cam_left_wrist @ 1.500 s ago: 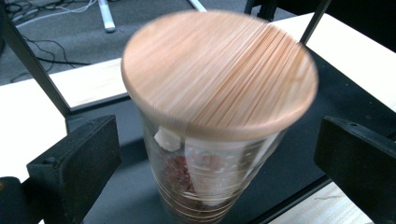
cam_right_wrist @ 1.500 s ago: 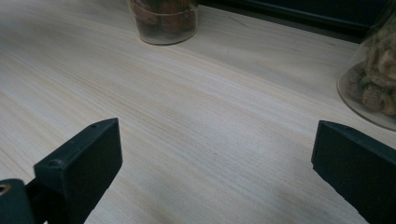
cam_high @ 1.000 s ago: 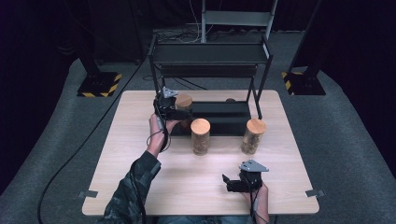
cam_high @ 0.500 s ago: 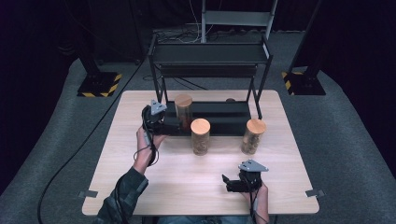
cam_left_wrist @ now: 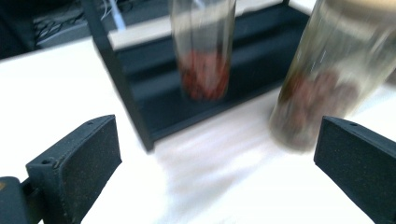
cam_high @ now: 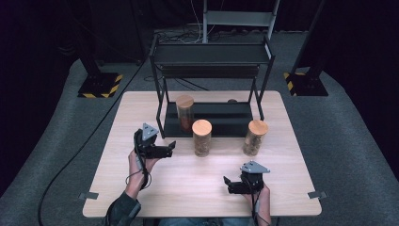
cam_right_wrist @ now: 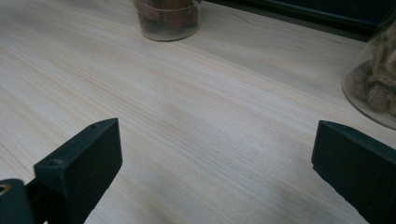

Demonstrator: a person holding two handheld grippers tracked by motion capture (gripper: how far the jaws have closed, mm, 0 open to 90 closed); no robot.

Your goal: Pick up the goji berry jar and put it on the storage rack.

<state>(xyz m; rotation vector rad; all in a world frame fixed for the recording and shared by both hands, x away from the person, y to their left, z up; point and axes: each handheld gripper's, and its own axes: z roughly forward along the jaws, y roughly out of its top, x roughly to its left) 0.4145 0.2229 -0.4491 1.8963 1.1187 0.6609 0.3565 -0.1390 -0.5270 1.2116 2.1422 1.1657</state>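
Left gripper (cam_high: 170,146) jaws wide open, holding nothing. In the left gripper view, the jar with red contents (cam_left_wrist: 203,51) sits ahead of the jaws on the bottom shelf of the black rack (cam_left_wrist: 154,88), roughly centred between them, well clear of both pads. A second jar (cam_left_wrist: 327,79) with brownish contents stands on the table (cam_left_wrist: 60,79) just ahead of the right-hand jaw, near it but not touching. That view is motion-blurred, so finer detail is unreadable

From the high view the left gripper is beside the rack's front left leg, jaws pointing toward the middle jar (cam_high: 202,137); the red-filled jar (cam_high: 185,113) is on the shelf behind that

Right gripper (cam_high: 226,183) jaws also wide open, empty, low over bare table. In its own view one jar base (cam_right_wrist: 167,18) is far ahead, nearer the left-hand jaw's side; another jar (cam_right_wrist: 373,84) with pale lumpy contents is ahead of the right-hand jaw. Neither is between the pads
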